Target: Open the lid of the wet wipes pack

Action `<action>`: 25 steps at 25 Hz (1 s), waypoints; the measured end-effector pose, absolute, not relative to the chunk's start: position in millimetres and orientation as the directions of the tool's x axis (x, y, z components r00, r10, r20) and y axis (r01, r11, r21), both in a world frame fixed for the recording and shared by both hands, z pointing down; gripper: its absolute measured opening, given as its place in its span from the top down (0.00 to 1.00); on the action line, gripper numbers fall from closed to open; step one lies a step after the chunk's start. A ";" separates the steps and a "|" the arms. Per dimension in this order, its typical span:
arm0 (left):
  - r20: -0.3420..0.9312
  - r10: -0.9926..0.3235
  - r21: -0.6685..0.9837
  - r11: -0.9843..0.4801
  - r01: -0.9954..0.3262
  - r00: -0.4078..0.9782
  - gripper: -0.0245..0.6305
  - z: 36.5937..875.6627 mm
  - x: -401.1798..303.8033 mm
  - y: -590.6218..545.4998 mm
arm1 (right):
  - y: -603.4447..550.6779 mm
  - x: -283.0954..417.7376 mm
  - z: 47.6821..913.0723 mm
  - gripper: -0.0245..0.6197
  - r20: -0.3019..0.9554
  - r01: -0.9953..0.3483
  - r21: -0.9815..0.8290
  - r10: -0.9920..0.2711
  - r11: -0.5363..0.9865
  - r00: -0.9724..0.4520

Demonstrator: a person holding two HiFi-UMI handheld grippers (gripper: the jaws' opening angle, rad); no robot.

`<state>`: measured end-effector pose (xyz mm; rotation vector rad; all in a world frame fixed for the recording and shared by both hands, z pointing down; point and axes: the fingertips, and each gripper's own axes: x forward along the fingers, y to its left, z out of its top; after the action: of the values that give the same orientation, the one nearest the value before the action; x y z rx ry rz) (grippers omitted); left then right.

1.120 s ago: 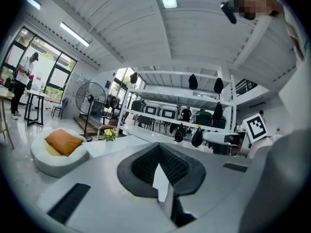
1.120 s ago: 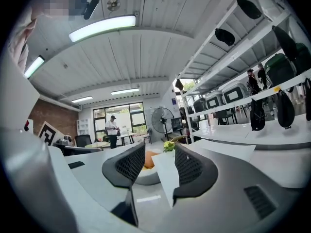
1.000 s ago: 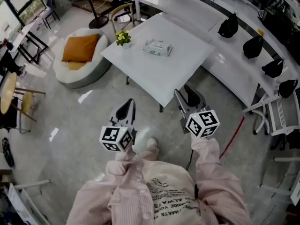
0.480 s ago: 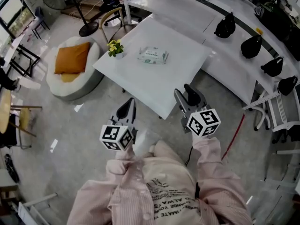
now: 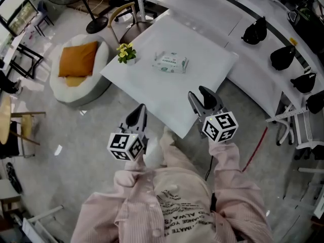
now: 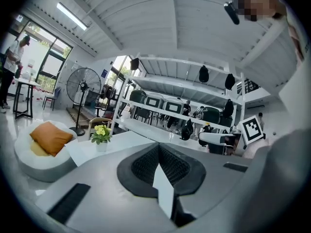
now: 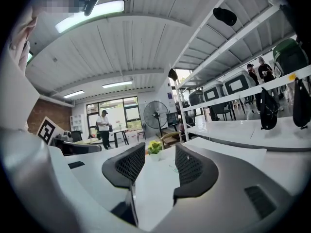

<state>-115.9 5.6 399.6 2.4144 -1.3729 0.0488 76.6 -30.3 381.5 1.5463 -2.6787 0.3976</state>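
One wet wipes pack [image 5: 171, 63] lies flat near the middle of the single square white bench [image 5: 202, 49], with its lid closed and nothing touching it. One small pot of yellow flowers [image 5: 126, 53] stands by the bench's left corner, apart from the pack. There are two claws, one in each of the person's hands. The left claw [image 5: 136, 116] is clenched, its dark pads pressed together with nothing between them in the left gripper view [image 6: 158, 152]. It hangs over the floor just off the bench's near-left edge. The right claw [image 5: 205, 101] stands released, its pads parted by a clear gap that holds nothing in the right gripper view [image 7: 159, 157]. It hovers over the bench's near corner, well apart from the pack. Between the right claw and the pack is only bare bench top. Past the left corner, one white beanbag [image 5: 68, 82] with an orange cushion [image 5: 78, 58] sits on the floor. Beyond the right edge runs a long white counter [image 5: 212, 9] carrying four black bags [image 5: 254, 30].
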 end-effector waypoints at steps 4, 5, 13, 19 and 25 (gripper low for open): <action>0.236 -0.818 0.300 -0.452 -0.840 0.525 0.96 413.3 -118.6 -34.1 | -73.8 73.2 400.2 0.69 0.188 -0.851 -0.200 -0.834 0.485 -0.519; 0.245 -0.816 0.303 -0.448 -0.841 0.523 0.96 417.1 -119.9 -44.3 | -84.4 71.2 404.1 0.69 0.195 -0.848 -0.201 -0.828 0.491 -0.526; 0.319 -0.788 0.330 -0.428 -0.841 0.527 0.96 453.3 -117.2 -117.5 | -159.2 61.9 432.4 0.69 0.261 -0.830 -0.176 -0.788 0.529 -0.557; 0.375 -0.765 0.347 -0.408 -0.844 0.524 0.96 481.8 -114.7 -159.2 | -203.4 50.5 462.6 0.69 0.310 -0.797 -0.164 -0.737 0.581 -0.601; 0.418 -0.741 0.377 -0.386 -0.842 0.526 0.96 512.3 -106.1 -198.7 | -251.8 42.6 498.8 0.69 0.382 -0.769 -0.095 -0.690 0.632 -0.615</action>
<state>-106.1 -198.7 512.3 2.2186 -1.2826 0.2430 42.6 -251.8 498.8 1.1729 -2.5462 0.3597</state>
